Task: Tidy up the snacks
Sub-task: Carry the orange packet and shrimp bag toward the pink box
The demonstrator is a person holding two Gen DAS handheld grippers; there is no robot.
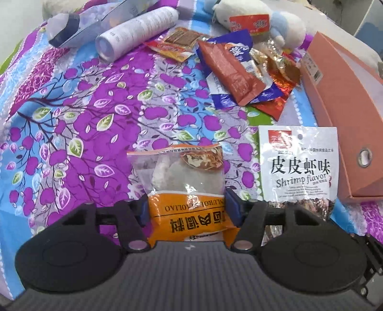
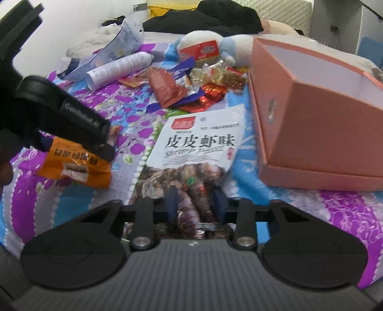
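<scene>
Your left gripper [image 1: 189,210] is clamped on the near, orange end of the orange-and-clear snack packet [image 1: 182,181], with a blue pad pressing each side of it; the packet lies on the purple floral bedsheet [image 1: 95,107], its clear end pointing away from you. Your right gripper [image 2: 196,205] has its blue pads straddling the bottom edge of the white shrimp-flavour bag [image 2: 198,148], and the bag sits between them, though the blur keeps you from telling whether they are squeezing it. That bag lies flat on the sheet just to the right of the orange packet and just beside the open pink box [image 2: 318,134], which stands at the right with its inside bare. Farther off, a loose heap of red, blue and gold snack wrappers [image 1: 239,74] rests on the sheet near the box's far end, with a white cylindrical bottle [image 1: 136,33] lying on its side to the left and a plush toy [image 1: 253,16] behind the heap.
</scene>
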